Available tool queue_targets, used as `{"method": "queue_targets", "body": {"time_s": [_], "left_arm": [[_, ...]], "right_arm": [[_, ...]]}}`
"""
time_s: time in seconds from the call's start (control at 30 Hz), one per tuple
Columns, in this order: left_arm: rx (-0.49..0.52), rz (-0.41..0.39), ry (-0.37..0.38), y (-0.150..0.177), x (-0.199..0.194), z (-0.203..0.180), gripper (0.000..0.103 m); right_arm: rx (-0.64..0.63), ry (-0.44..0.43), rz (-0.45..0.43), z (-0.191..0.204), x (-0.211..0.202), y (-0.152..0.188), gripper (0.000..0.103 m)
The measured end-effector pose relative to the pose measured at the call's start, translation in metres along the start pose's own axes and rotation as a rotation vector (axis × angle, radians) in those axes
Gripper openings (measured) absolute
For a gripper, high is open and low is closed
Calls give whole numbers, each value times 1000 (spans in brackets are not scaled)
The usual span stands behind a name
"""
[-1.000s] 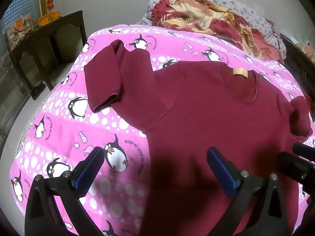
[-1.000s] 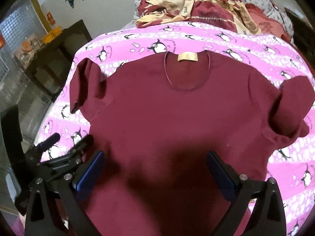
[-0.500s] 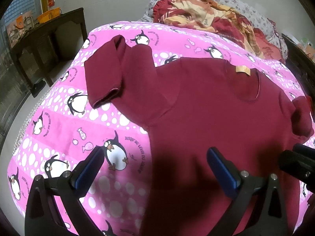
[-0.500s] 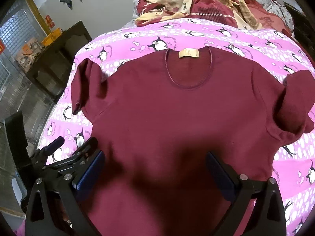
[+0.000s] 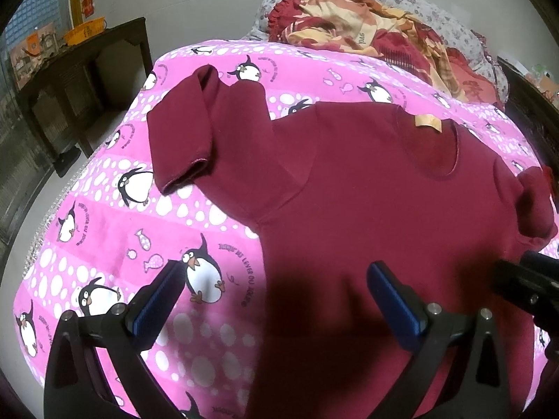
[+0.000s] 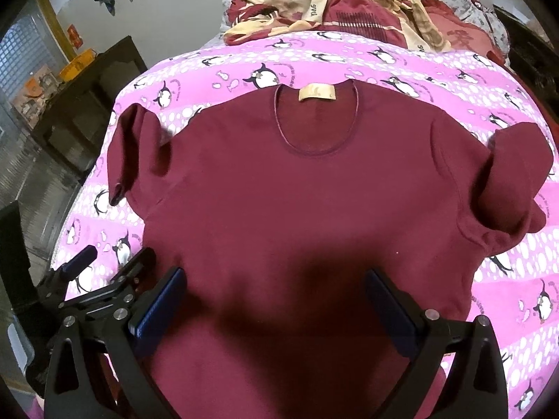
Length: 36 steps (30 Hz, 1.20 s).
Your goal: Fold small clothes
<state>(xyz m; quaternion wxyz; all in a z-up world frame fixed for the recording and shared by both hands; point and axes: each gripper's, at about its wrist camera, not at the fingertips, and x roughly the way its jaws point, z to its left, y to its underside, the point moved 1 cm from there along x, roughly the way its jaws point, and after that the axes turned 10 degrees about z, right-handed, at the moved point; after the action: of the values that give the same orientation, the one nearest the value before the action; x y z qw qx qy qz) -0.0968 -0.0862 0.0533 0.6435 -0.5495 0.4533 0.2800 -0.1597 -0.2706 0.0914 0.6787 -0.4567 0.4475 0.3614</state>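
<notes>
Left wrist view: the left tool (image 5: 276, 288) hangs open, holding nothing, over the near left edge of the maroon shirt (image 5: 367, 188) — spread flat on the penguin bedcover (image 5: 104, 216).

Right wrist view: the right tool (image 6: 276, 289) is also open and empty over the shirt's near middle; an orange basket (image 6: 75, 64) stands far left, contents unclear.

Left wrist view: close above the shirt's (image 5: 367, 209) lower left, facing up the bed (image 5: 115, 230) toward the pillow end.
Right wrist view: close above the hem, centred on the shirt (image 6: 300, 206), same heading.
Shared: shirt, collar label, pink penguin sheet, rumpled blanket (image 6: 349, 7), dark desk (image 6: 87, 104).
</notes>
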Motion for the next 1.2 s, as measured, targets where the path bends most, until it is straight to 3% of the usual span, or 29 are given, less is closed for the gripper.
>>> {"method": "queue_targets", "body": {"time_s": [0.3,0.43,0.67,0.8,1.2], "left_arm": [[-3,-6,-5,-3,0,4,103],[-4,-14,-11,-6,-3,9,103],[-30,-29,-26,-12,-8,25,103],[-34,-30,-42,-13,-8,32,103],[-64,-12,-53,-13,0,48,103]], "right_arm": [[-9,-10,38,6,0,-6,103],[-10,-53,76,17,-7,-17,103],[-24,-74,34,41,-21,-37,103],[-76,-32,16,54,-17,-37,103],[-136,-35,-16,59,3,-43,103]]}}
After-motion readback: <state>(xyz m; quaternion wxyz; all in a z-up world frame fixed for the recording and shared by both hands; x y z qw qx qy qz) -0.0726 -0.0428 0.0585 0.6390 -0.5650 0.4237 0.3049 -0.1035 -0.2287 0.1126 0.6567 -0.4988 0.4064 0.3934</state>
